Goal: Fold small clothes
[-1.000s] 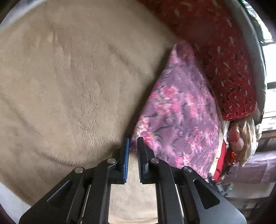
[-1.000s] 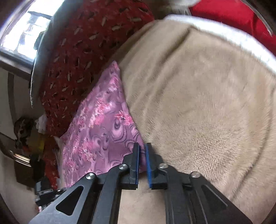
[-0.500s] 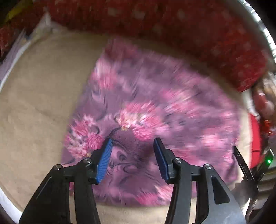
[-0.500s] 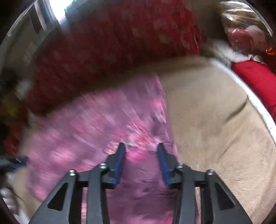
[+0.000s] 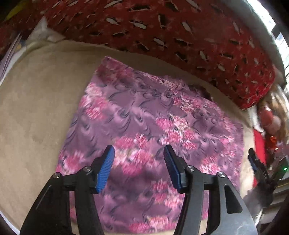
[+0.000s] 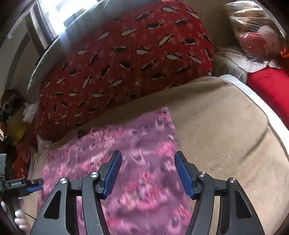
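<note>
A purple garment with pink flowers (image 5: 144, 123) lies flat and folded on the beige blanket (image 5: 39, 108); the right wrist view shows it too, the garment (image 6: 126, 148) reaching up to the red pillow. My left gripper (image 5: 139, 153) hovers above its near half, jaws opening, nothing between the blue pads (image 5: 105, 166). My right gripper (image 6: 147, 160) hangs over the garment's right part, jaws also opening and empty. The right gripper's tip (image 5: 254, 162) shows at the left view's right edge, and the left gripper (image 6: 27, 186) at the right view's left edge.
A red patterned pillow (image 5: 180, 30) lies along the far side of the blanket. A plastic-wrapped doll (image 6: 256, 34) and a red cushion (image 6: 271, 88) sit at the right. Clutter (image 6: 16, 117) fills the left edge. A window (image 6: 54, 10) is behind.
Both grippers were shut at the garment's edges, then let go and opened. Both views swung so the garment now lies spread below the fingers.
</note>
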{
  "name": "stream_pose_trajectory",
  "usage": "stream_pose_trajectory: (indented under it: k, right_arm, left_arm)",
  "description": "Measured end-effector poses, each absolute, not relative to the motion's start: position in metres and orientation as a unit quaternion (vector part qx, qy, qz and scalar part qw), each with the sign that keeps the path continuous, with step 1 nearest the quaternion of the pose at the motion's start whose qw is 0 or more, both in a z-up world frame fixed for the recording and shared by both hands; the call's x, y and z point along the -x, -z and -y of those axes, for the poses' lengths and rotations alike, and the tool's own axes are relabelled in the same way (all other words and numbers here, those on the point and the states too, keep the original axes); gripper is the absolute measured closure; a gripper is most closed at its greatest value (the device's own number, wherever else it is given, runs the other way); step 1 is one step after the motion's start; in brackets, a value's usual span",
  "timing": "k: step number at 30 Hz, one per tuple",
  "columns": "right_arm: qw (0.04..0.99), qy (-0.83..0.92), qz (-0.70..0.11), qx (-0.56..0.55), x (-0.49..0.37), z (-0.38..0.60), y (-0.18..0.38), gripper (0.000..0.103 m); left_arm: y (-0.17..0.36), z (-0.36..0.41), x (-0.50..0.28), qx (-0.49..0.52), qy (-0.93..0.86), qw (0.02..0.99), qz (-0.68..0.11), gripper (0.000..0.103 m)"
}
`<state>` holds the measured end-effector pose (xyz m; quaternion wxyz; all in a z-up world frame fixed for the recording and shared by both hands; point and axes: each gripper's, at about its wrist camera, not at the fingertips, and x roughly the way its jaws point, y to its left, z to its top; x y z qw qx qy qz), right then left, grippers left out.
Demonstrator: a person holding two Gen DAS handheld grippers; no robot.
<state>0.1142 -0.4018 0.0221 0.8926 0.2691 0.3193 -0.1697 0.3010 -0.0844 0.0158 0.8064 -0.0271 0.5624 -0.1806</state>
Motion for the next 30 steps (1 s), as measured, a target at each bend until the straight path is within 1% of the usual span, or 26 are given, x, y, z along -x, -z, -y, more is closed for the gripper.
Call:
stream_pose_trajectory:
  k: [3, 5, 6, 8, 9, 11, 13, 14, 16, 17, 19, 21, 23, 26, 28, 29, 30]
  right_arm:
    - [0.881, 0.184, -0.349, -0.261, -0.136, 0.399, -0.006, 0.04]
    - [0.861, 0.18, -0.405, -0.249, -0.148, 0.396, 0.02, 0.039]
    - [0.872, 0.184, -0.387, -0.236, -0.145, 0.393, 0.014, 0.039]
    - [0.865, 0.191, -0.404, -0.226, -0.148, 0.391, 0.007, 0.04]
    - [0.869, 0.194, -0.397, -0.224, -0.147, 0.39, 0.001, 0.04]
    - [0.885, 0.191, -0.363, -0.219, -0.144, 0.387, -0.014, 0.039]
    - [0.895, 0.182, -0.348, -0.214, -0.147, 0.381, -0.019, 0.038]
    - [0.892, 0.173, -0.359, -0.211, -0.152, 0.379, -0.014, 0.038]
    - [0.873, 0.166, -0.409, -0.207, -0.16, 0.382, 0.007, 0.034]
    - [0.871, 0.171, -0.419, -0.192, -0.163, 0.38, 0.013, 0.031]
    - [0.876, 0.174, -0.41, -0.185, -0.162, 0.379, 0.009, 0.03]
    - [0.875, 0.179, -0.401, -0.203, -0.159, 0.383, 0.001, 0.033]
    - [0.884, 0.192, -0.365, -0.221, -0.152, 0.394, -0.013, 0.032]
    - [0.88, 0.211, -0.352, -0.238, -0.15, 0.412, -0.019, 0.031]
    - [0.865, 0.222, -0.374, -0.249, -0.151, 0.425, -0.005, 0.031]
    - [0.846, 0.224, -0.409, -0.258, -0.156, 0.433, 0.01, 0.031]
    - [0.836, 0.219, -0.429, -0.263, -0.162, 0.437, 0.02, 0.03]
  left_arm:
    - [0.006, 0.103, -0.306, -0.004, 0.159, 0.8, -0.579, 0.045]
    - [0.01, 0.112, -0.303, -0.036, 0.148, 0.812, -0.563, 0.039]
    - [0.009, 0.116, -0.299, -0.049, 0.147, 0.817, -0.556, 0.038]
    - [0.01, 0.12, -0.296, -0.068, 0.146, 0.82, -0.549, 0.035]
    - [0.01, 0.119, -0.296, -0.069, 0.147, 0.821, -0.548, 0.035]
    - [0.01, 0.115, -0.297, -0.061, 0.148, 0.82, -0.549, 0.035]
    - [0.011, 0.116, -0.298, -0.06, 0.147, 0.82, -0.55, 0.035]
    - [0.011, 0.117, -0.298, -0.063, 0.146, 0.82, -0.55, 0.035]
    - [0.011, 0.117, -0.298, -0.065, 0.146, 0.819, -0.551, 0.034]
    - [0.011, 0.117, -0.299, -0.064, 0.146, 0.818, -0.552, 0.034]
    - [0.011, 0.12, -0.3, -0.063, 0.148, 0.817, -0.554, 0.034]
    - [0.011, 0.121, -0.303, -0.068, 0.151, 0.813, -0.558, 0.034]
    - [0.009, 0.122, -0.308, -0.07, 0.158, 0.809, -0.562, 0.034]
    - [0.0, 0.117, -0.319, -0.058, 0.17, 0.811, -0.557, 0.035]
    - [-0.006, 0.108, -0.332, -0.037, 0.161, 0.82, -0.548, 0.035]
    - [-0.006, 0.101, -0.342, -0.017, 0.153, 0.819, -0.553, 0.035]
    - [0.0, 0.094, -0.354, 0.003, 0.137, 0.811, -0.569, 0.035]
